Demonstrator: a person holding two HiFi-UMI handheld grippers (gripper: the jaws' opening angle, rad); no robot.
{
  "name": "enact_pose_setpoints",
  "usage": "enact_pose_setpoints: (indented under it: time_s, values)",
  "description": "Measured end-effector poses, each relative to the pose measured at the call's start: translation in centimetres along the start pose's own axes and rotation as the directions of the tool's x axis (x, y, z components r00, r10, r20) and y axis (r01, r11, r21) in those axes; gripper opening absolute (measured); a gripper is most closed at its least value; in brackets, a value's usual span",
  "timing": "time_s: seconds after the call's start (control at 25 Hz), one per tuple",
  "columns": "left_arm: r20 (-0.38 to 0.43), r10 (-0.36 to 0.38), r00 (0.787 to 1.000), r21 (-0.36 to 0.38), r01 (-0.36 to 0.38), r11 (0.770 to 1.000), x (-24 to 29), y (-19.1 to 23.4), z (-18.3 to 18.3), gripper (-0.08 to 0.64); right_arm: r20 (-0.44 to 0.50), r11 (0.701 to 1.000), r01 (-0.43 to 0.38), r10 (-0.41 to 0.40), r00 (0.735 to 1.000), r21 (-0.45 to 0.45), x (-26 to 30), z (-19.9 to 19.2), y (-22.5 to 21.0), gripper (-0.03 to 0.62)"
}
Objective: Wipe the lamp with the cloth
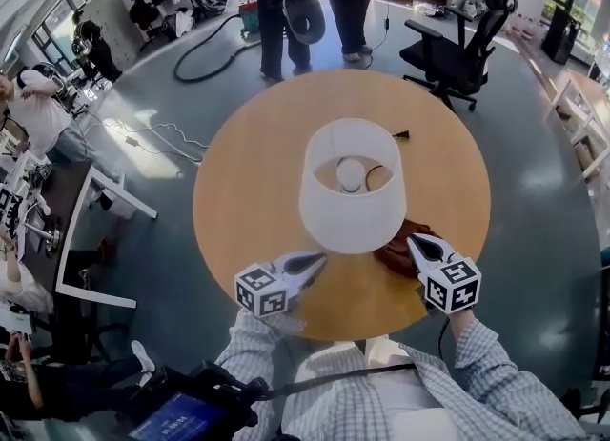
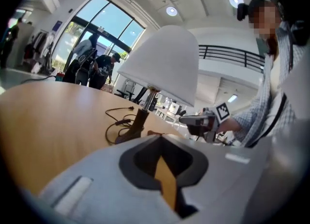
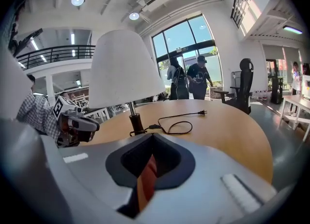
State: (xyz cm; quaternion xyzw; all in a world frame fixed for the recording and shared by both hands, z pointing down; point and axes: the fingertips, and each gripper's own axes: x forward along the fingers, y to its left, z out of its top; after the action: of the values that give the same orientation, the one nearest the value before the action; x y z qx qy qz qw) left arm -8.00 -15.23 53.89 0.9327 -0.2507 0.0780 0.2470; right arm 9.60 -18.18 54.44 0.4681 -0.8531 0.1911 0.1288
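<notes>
Lamp (image 1: 334,222): standing upright in the middle of the round wooden counter (image 1: 243,203), with its white shade wide open at the top and the bulb showing inside.
Cloth (image 1: 396,252): reddish-brown, lying bunched on the counter just to the right of the lamp, with part of it hiding under the edge of the shade.
Right gripper (image 1: 416,240): hanging on the lamp's right side with its tip right at the cloth. Its jaws are pressing tight together and holding nothing. Whether the tip is touching the cloth is hard to tell.
Left gripper (image 1: 318,259): pointing at the lamp from its near left side, close to the shade's edge. Its jaws are squeezing closed with nothing between them.
Power cord (image 3: 178,133): lying in a loose loop on the counter behind the lamp, with the plug sitting free.
Office chair (image 1: 467,49): standing on the floor well behind the lamp, past the counter.
People (image 1: 286,10): standing far behind the lamp.
</notes>
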Motion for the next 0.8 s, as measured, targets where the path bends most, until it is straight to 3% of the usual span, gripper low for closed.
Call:
enact_pose_setpoints:
  time_s: [0.2, 0.44, 0.56, 0.64, 0.8]
  values:
    - [0.157, -0.105, 0.982, -0.166, 0.131, 0.977, -1.3, -0.5, 0.4, 0.0, -0.009, 1.0, -0.02, 0.02, 1.0, -0.014, 0.4, -0.1, 0.1, 0.003]
    - [0.26, -0.119, 0.958, -0.193, 0.172, 0.966, -1.9, -1.1, 4.0, 0.131, -0.015, 0.999, -0.032, 0.032, 0.999, -0.024, 0.5, 0.2, -0.1, 0.003]
    - [0.289, -0.072, 0.955, -0.121, 0.112, 0.986, -2.9, -0.1, 5.9, 0.156, -0.018, 0.999, -0.038, 0.038, 0.999, -0.033, 0.7, 0.2, -0.2, 0.003]
    - [0.245, -0.048, 0.968, -0.028, 0.056, 0.998, -3.8, 0.3, 7.0, 0.18, -0.02, 0.999, -0.04, 0.039, 0.999, -0.035, 0.9, 0.3, -0.2, 0.003]
    - [0.171, -0.05, 0.984, 0.139, 0.026, 0.99, -5.0, -0.1, 9.2, 0.246, -0.016, 0.998, -0.045, 0.045, 0.999, -0.036, 1.3, 0.4, -0.3, 0.003]
